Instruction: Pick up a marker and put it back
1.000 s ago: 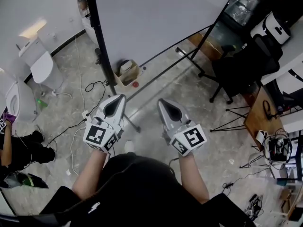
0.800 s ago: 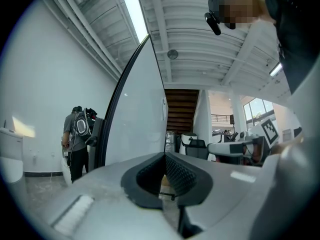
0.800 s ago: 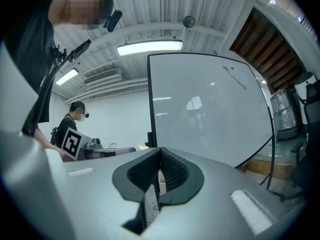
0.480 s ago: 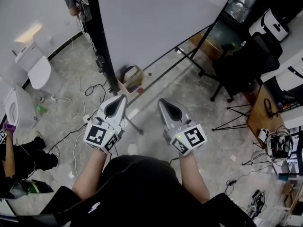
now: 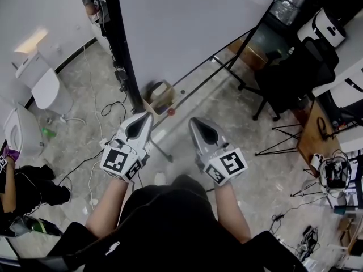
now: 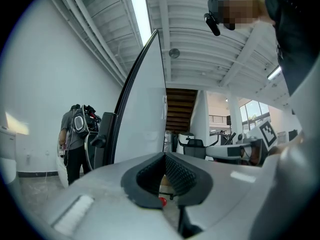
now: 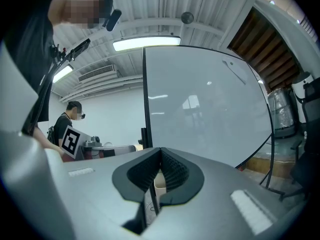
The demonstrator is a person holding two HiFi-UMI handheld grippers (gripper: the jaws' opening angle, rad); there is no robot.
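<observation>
Nearest the camera, the person's dark-clad torso and bare forearms reach forward, holding the left gripper (image 5: pixel 146 117) and the right gripper (image 5: pixel 193 121) side by side and apart, both pointing level over the floor (image 5: pixel 227 123). In the left gripper view its ribbed black pads meet at the tip with nothing between them, so it is clenched and empty. The right gripper view shows the same, pads pressed together on nothing. Just beyond the tips, cables (image 5: pixel 93 112) trail across the marbled floor. A small cardboard box (image 5: pixel 159 93) sits at the foot of the whiteboard's black post (image 5: pixel 119 55), with a small red thing (image 5: pixel 170 111) on the floor beside it. The whiteboard (image 5: pixel 187 27) stands ahead on its black frame. The marker cannot be picked out in any view, as anything on the board or in the box is too small to tell. Farther right stands a black office chair (image 5: pixel 286 84), and a person (image 6: pixel 75 139) stands beyond the board's left edge.
</observation>
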